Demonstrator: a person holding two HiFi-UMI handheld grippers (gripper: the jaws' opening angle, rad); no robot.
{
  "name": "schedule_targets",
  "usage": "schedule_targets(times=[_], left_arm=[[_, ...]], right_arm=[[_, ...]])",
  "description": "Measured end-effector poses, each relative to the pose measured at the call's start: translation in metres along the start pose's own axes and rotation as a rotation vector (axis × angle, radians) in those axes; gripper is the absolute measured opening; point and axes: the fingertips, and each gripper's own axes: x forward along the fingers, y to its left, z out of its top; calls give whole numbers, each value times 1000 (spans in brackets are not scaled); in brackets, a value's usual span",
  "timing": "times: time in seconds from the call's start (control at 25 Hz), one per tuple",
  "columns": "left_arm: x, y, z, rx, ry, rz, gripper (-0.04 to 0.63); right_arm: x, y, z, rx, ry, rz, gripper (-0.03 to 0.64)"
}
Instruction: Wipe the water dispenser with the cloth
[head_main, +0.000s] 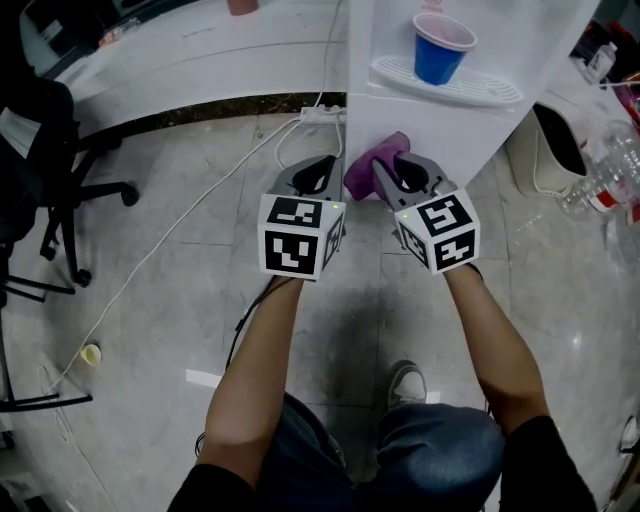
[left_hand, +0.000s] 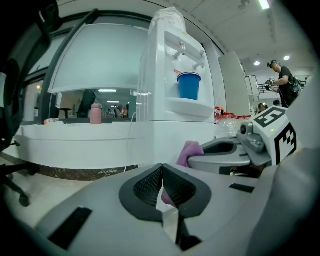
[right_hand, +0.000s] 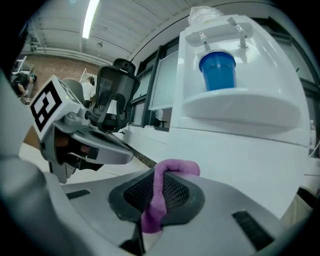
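Observation:
The white water dispenser (head_main: 430, 125) (left_hand: 170, 75) (right_hand: 240, 140) stands straight ahead, with a blue cup (head_main: 440, 48) (left_hand: 189, 85) (right_hand: 217, 70) on its drip tray. My right gripper (head_main: 395, 165) (right_hand: 162, 175) is shut on a purple cloth (head_main: 362, 172) (right_hand: 175, 167) (left_hand: 190, 152), which folds over the jaw tips close to the dispenser's lower front panel. My left gripper (head_main: 322, 172) (left_hand: 162, 172) sits just left of it with its jaws shut tip to tip. A sliver of purple shows through the gap behind its pads; nothing sticks out past its tips.
A curved white counter (head_main: 200, 60) runs left of the dispenser, with a pink bottle (left_hand: 95, 114) on it. A power strip (head_main: 322, 113) and cable lie on the floor by the base. Black office chair (head_main: 50, 150) at left. Clear bottles (head_main: 600, 170) at right. A person (left_hand: 285, 80) stands far right.

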Motion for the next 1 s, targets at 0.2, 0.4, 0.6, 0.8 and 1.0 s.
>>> schedule_targets(times=[0.2, 0.4, 0.6, 0.8, 1.0], left_arm=[[-9, -1, -7, 44, 22, 7, 26], [-20, 7, -18, 20, 35, 27, 26], [-24, 16, -16, -3, 30, 40, 26], [-22, 15, -18, 1, 41, 38, 26], [-14, 9, -16, -13, 37, 28, 26]], right_arm=[[34, 21, -27, 22, 26, 31, 32], [60, 27, -53, 69, 46, 6, 32], [73, 26, -69, 90, 74, -22, 32], [70, 19, -76, 86, 80, -43, 32], [56, 1, -86, 92, 88, -88, 32]])
